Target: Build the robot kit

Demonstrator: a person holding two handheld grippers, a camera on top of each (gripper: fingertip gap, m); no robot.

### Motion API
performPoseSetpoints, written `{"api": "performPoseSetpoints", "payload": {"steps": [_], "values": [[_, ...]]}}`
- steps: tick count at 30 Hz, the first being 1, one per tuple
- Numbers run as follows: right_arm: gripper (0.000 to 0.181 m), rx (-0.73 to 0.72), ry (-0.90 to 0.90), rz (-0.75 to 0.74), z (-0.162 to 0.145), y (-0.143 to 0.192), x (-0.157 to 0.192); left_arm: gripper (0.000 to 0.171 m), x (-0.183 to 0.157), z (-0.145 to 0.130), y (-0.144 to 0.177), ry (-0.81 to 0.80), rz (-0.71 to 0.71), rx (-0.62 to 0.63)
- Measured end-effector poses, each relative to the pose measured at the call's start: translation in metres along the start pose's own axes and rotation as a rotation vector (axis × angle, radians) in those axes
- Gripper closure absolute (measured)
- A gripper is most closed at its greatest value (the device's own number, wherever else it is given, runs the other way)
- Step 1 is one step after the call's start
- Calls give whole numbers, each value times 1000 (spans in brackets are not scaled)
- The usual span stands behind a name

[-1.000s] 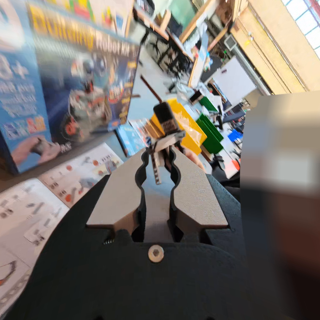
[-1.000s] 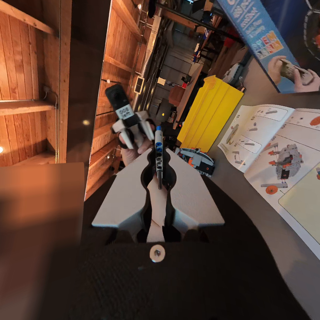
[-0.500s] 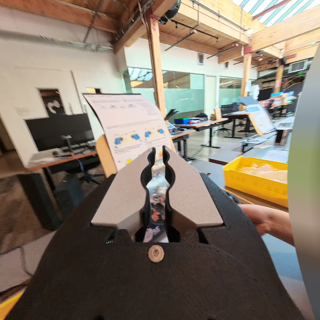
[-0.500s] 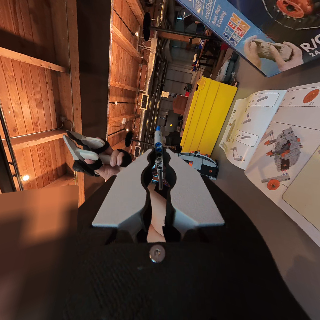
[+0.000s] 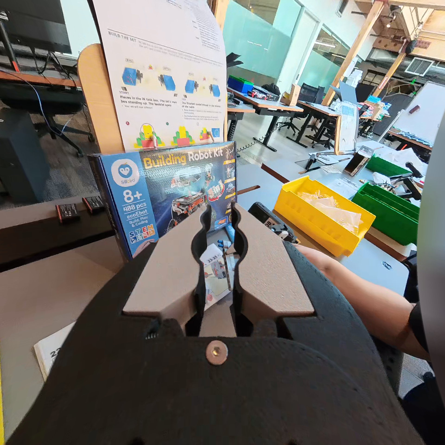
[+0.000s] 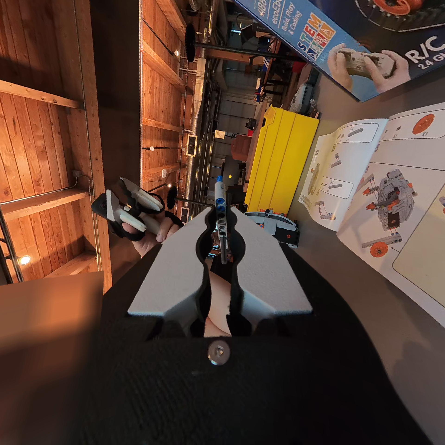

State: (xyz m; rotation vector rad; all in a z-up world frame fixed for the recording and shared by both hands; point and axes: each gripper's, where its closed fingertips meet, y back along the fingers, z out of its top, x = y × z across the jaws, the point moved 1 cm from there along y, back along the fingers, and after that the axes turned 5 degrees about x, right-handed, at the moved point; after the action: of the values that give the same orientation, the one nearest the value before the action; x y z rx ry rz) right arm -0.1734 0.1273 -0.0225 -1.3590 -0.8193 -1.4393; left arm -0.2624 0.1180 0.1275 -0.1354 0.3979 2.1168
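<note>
Basically, a grey beam (image 6: 220, 192) with blue pins is pinched in the right tool (image 6: 220, 212), up off the table (image 6: 337, 277). The left tool (image 5: 221, 209) is seen slightly parted, nothing gripped, with the kit box (image 5: 168, 192) at 12 o'clock and the yellow bin (image 5: 320, 221) at 2.

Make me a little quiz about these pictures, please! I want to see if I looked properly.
1. True or false: the right tool grips a grey holed beam with blue pins.
2. What colour is the bin nearest the kit box? A red, B yellow, C purple.
3. Fill the gap: between its fingers, the left tool holds ____.

Key: 1 true; 2 B; 3 nothing.
</note>
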Motion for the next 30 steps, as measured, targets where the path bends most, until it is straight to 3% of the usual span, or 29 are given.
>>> {"api": "performPoseSetpoints", "payload": {"steps": [30], "values": [[176,4,19,-37,-1,-2,0,157,-4,-15,-10,-50,29,113]]}}
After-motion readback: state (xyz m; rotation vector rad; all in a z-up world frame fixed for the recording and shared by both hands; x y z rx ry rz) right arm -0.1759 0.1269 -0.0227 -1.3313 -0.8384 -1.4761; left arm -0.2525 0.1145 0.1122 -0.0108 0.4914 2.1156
